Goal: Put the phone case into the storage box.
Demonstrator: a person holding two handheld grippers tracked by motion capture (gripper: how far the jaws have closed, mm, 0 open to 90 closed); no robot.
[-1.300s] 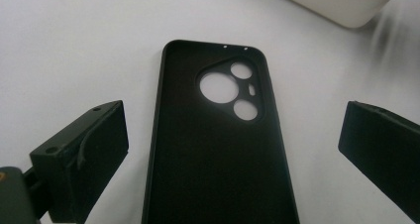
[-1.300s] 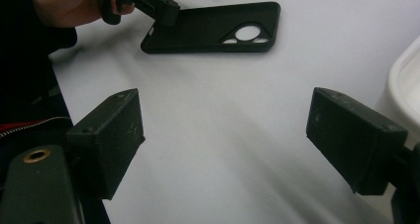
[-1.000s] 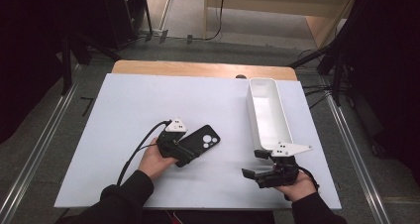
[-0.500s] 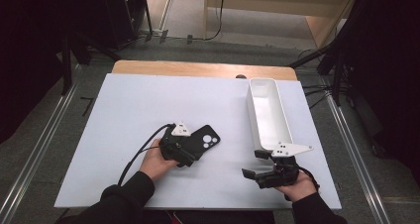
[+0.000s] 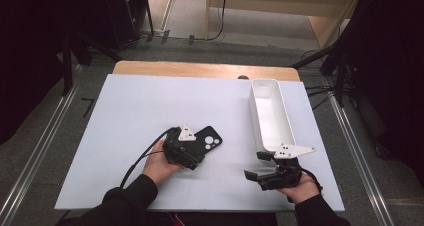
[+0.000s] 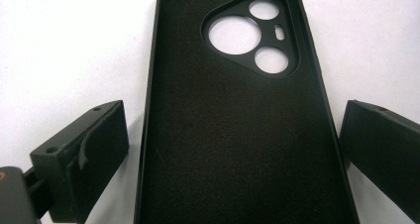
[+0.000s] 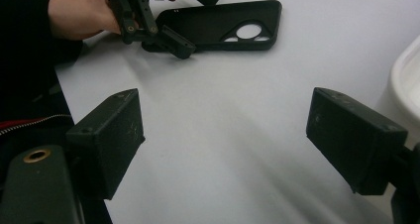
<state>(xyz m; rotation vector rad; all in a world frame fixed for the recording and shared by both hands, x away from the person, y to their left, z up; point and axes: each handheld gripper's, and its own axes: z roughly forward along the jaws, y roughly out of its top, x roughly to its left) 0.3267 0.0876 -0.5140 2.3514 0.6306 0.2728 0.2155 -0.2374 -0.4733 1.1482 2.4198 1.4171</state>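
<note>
Grasping is the step in hand: your left gripper (image 5: 192, 153) has its jaws spread to either side of the black phone case (image 6: 237, 130), which lies flat, inside up, on the white table (image 5: 130, 111). In the left gripper view a sliver of white shows between each jaw and the case's long edges, so you are straddling it, not yet gripping. The camera cut-out end points away from you.

Your right gripper (image 7: 223, 144) hovers released and empty over bare table near the front edge, just short of the near end of the white tray (image 5: 272, 121), which looks empty.

The next move, as I judge it, is to close the left jaws evenly on the case's two long sides. Keep them low enough to catch the thin walls, and square to them, since the soft rim may flex or slip out.
</note>
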